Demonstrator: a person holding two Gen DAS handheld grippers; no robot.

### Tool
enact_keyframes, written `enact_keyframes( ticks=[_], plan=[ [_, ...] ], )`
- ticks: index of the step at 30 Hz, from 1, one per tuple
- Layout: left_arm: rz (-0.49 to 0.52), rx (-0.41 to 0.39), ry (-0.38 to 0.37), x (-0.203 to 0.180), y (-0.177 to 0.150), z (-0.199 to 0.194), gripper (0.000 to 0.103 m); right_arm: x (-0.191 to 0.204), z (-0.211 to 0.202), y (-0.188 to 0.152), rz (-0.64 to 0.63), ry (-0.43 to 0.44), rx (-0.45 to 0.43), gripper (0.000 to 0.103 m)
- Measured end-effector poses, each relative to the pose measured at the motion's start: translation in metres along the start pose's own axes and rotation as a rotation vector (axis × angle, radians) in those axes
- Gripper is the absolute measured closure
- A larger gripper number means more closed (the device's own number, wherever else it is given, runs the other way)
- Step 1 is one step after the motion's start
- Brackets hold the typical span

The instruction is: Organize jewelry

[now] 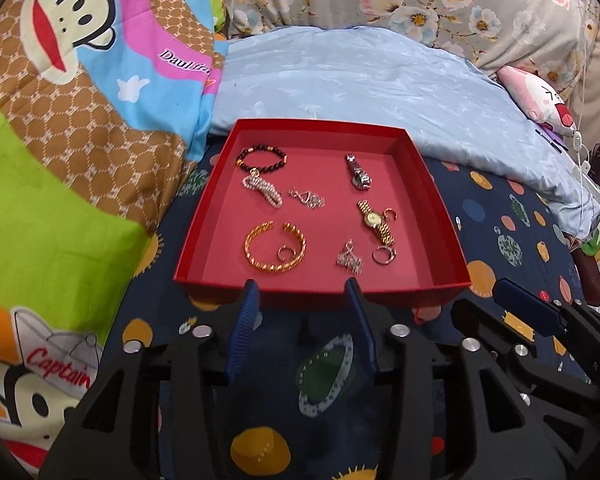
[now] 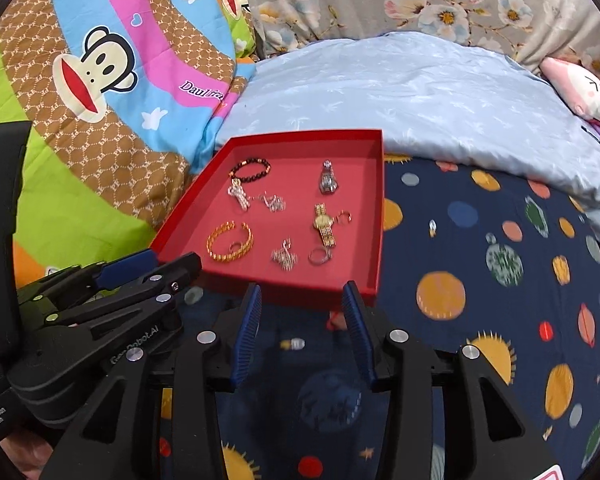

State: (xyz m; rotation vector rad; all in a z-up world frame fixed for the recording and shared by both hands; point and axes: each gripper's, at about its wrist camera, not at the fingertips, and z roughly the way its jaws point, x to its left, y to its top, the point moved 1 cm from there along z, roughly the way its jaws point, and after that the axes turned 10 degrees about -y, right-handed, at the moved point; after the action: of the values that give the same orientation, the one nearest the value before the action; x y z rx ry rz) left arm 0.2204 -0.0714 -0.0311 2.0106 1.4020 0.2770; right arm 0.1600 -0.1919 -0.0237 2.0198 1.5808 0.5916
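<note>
Both tools hang side by side over the bed (image 2: 480,240), just short of the near wall of the red tray (image 1: 320,294), and neither carries anything. The left tool (image 1: 302,292) has its blue pads spread with only the planet-print sheet showing between them; the right tool (image 2: 300,296) stands the same way, spread and empty.

The jewelry all lies inside the tray. Taking the tray as a clock face from the left view: a dark bead bracelet (image 1: 261,159) at eleven, a pearl piece (image 1: 262,192) just below it and touching its charm, a small silver chain (image 1: 306,198) near the centre, a silver watch (image 1: 358,172) at one, a gold watch (image 1: 375,222) at three, a gold bangle (image 1: 274,248) at seven with a small ring (image 1: 285,254) inside its curve, a tangled silver chain (image 1: 349,260) at five, and rings (image 1: 384,255) touching the gold watch's strap end.

To my eye this is a pause between picks, or the sorting nearly done. If another piece is to go, the next move calls for reaching over the near wall and pinching small, thin metal flat on the floor, which needs a steep, careful dip.
</note>
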Motion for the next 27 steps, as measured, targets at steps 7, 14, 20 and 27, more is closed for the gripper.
enact_keyframes(
  ticks=[7,14,20,27],
  plan=[
    [-0.003,0.011,0.022,-0.002,-0.024,-0.014,0.054,0.002,-0.011,-0.025,-0.007,-0.021,0.025,0.055],
    [0.003,0.021,0.059,-0.002,-0.045,-0.022,0.050,0.004,-0.022,-0.043,-0.006,-0.052,0.035,0.049],
    [0.024,0.014,0.094,-0.003,-0.056,-0.031,0.044,0.004,-0.029,-0.055,0.001,-0.065,0.040,0.045],
    [0.046,0.012,0.116,-0.005,-0.063,-0.038,0.040,0.006,-0.038,-0.063,-0.002,-0.091,0.033,0.045]
  ],
)
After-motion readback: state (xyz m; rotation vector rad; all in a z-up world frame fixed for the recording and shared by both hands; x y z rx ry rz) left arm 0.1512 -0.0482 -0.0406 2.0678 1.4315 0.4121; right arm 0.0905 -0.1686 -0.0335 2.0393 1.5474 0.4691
